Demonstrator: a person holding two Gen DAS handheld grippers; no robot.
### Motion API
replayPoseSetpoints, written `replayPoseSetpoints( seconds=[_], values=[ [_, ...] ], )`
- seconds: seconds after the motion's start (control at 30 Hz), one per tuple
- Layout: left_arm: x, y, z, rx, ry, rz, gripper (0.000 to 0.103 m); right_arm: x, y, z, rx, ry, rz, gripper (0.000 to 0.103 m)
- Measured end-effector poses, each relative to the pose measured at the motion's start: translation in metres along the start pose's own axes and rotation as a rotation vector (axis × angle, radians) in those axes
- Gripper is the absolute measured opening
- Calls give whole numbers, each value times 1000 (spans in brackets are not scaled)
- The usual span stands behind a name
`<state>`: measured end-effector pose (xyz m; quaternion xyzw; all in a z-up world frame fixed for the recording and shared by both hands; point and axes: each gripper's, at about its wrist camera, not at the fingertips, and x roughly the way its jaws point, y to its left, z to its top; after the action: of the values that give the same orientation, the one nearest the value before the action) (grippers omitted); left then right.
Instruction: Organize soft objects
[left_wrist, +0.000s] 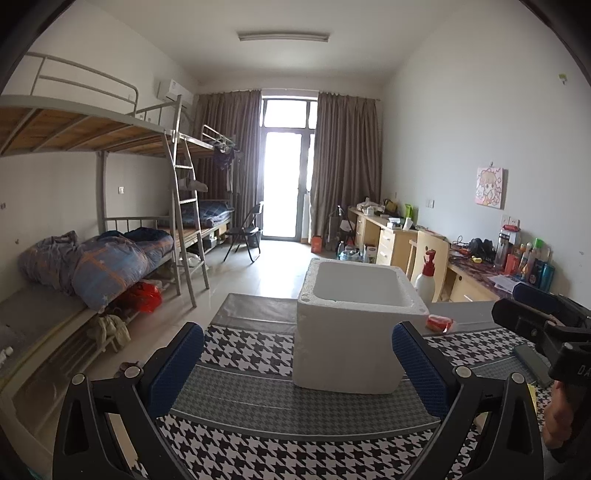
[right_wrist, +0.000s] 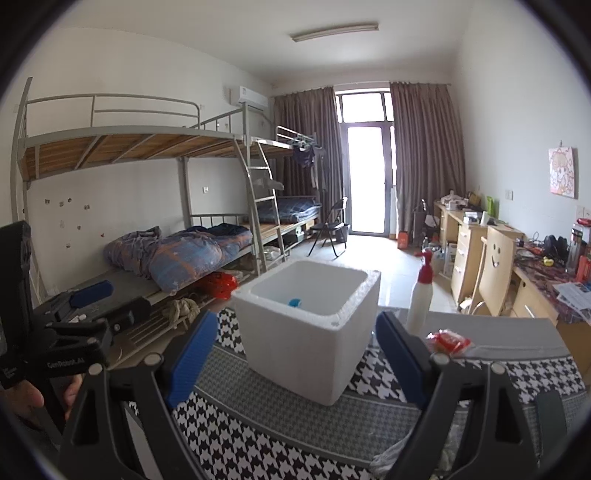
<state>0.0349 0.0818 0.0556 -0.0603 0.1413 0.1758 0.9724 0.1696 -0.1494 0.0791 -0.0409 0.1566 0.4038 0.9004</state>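
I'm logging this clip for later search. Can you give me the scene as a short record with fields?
setting: dorm room with bunk beds
surface: houndstooth cloth
container: white foam box, open top, upright
inside box: something blue, only partly visible
beside box: red packet, white spray bottle with red top
left gripper: open, empty
right gripper: open, empty

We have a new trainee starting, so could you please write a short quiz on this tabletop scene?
1. True or false: both grippers are empty.
2. What lies inside the foam box? A) something blue B) a spray bottle C) nothing
3. What stands between the box and the red packet, in the right wrist view?

Key:
1. True; left gripper and right gripper are open.
2. A, a blue object.
3. The spray bottle.
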Motion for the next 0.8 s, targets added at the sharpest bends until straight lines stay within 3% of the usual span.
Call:
replayPoseSetpoints(
  seconds=[0.4, 0.8],
  values=[
    [-4, -5, -30, -26, 5, -8, 102, -17, -2, -25, 19, -2, -32, 90],
    [1, -22, -46, -18, 15, -110, 102, -23, -9, -42, 40, 12, -66, 90]
  ],
)
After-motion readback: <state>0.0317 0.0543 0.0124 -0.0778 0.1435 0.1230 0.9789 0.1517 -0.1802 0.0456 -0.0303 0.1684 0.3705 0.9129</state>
